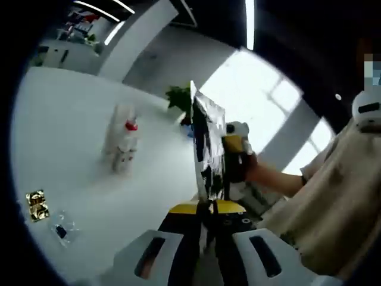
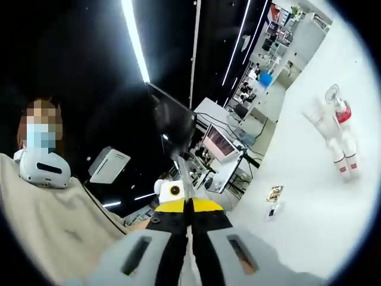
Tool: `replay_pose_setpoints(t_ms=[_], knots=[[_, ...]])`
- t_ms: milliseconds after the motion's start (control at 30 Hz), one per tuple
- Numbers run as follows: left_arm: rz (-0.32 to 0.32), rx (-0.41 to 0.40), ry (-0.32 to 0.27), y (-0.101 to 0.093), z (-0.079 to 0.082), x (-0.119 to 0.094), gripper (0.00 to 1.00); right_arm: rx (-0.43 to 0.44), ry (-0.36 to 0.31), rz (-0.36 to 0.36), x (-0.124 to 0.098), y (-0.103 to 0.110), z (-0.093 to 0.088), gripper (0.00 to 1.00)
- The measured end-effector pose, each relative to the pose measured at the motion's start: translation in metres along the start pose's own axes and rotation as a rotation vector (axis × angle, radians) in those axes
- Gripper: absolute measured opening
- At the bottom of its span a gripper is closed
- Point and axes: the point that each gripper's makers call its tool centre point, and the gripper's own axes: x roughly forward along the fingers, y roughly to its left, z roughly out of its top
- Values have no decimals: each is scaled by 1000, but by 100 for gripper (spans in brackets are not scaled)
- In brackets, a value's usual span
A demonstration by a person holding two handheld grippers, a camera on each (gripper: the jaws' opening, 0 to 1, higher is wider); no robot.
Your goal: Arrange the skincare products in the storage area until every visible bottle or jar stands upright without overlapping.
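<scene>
A small cluster of pale skincare bottles (image 1: 122,144), one with a red cap (image 1: 131,126), stands on the white table (image 1: 65,131), far from both grippers. The right gripper view shows the same cluster (image 2: 337,138) at the far right; it is blurred, so I cannot tell if any bottle leans. My left gripper (image 1: 205,205) is shut on the edge of a thin dark glossy sheet (image 1: 205,143) that rises straight ahead. My right gripper (image 2: 187,202) is shut on the same sheet (image 2: 172,122). The right gripper (image 1: 236,156) comes into the left gripper view beside the sheet, held by a hand.
A gold packet (image 1: 37,205) and a small clear packet (image 1: 61,231) lie near the table's edge; the gold packet (image 2: 274,193) appears again. A green plant (image 1: 178,98) stands at the far side. A person in beige clothes (image 1: 333,196) is close on the right.
</scene>
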Motion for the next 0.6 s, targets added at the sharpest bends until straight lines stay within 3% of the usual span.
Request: replay_pose_setpoints(t_ms=[133, 300, 333, 400, 467, 600], knots=[[15, -19, -2, -1, 0, 2, 0, -65, 9, -39, 1, -5, 2, 1], [-34, -79, -73, -11, 12, 4, 0, -119, -80, -66, 5, -10, 12, 9], [-50, -87, -106, -15, 18, 4, 0, -128, -83, -58, 6, -7, 11, 15], [-60, -107, -150, -17, 26, 2, 0, -123, -100, -10, 11, 6, 8, 35], [-69, -127, -215, -17, 40, -1, 0, -100, -102, 1, 15, 9, 1, 45], [-74, -130, -242, -16, 49, -4, 0, -61, -96, -10, 16, 3, -15, 41]])
